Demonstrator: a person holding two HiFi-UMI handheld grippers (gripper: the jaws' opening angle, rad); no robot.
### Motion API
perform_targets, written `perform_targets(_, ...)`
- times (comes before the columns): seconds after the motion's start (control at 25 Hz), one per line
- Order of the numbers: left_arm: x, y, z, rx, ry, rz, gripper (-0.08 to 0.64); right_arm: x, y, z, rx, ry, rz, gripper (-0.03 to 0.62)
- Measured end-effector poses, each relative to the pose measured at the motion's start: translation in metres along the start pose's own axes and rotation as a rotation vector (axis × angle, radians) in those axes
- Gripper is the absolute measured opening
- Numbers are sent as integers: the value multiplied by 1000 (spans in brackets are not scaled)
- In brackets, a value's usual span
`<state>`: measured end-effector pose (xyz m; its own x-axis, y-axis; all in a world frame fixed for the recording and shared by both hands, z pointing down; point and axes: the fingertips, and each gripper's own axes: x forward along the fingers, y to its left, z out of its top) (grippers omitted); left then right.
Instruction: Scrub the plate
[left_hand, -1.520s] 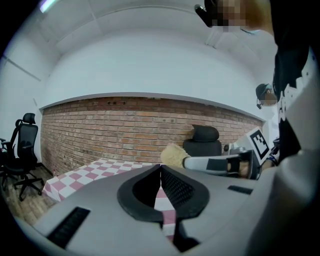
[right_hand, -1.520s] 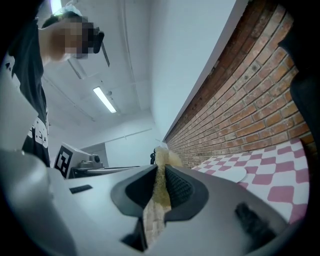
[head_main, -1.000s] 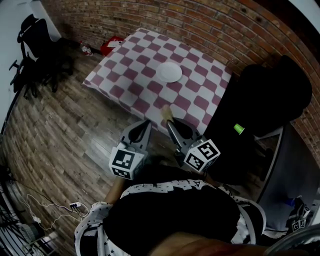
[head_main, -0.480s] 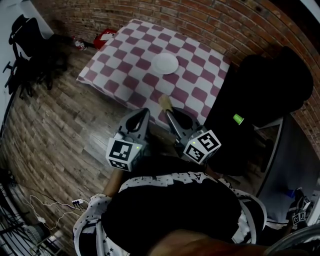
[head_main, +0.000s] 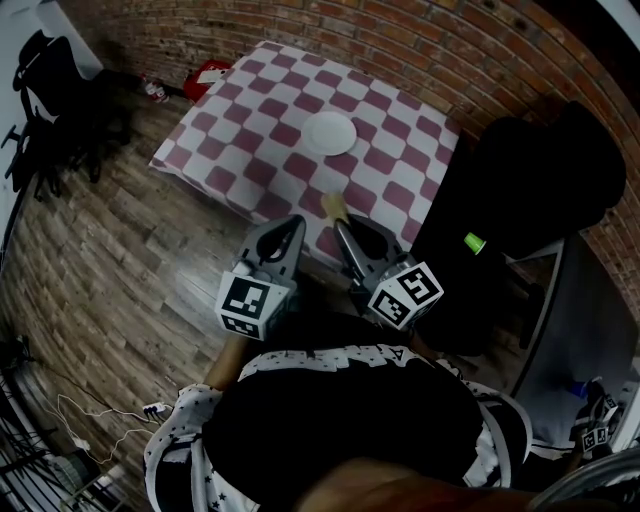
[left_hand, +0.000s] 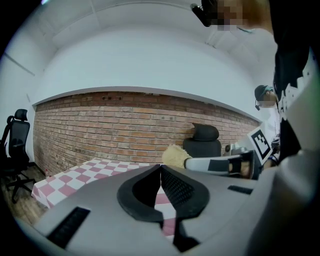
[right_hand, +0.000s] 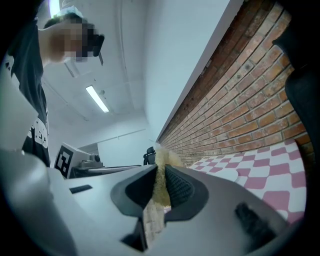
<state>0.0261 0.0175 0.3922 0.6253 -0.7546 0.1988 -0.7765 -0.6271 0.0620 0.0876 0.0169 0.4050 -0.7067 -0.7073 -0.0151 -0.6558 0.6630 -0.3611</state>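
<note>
Right tongs pinching sponge, white plate seemingly clean

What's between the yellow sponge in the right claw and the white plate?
Only bare checkered tablecloth, seen in the head view, between the sponge in the right gripper and the plate.

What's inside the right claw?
A yellow scrubber, pinched tight in the right claw. Its fuzzy tip pokes out in front; the jaws cover much of the rest.
</note>
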Motion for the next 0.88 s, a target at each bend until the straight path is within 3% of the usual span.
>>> perform_targets(0.88, 35, 34, 4, -3, 7, -34, 12, 35, -26, 4, -3, 10, -28, 54)
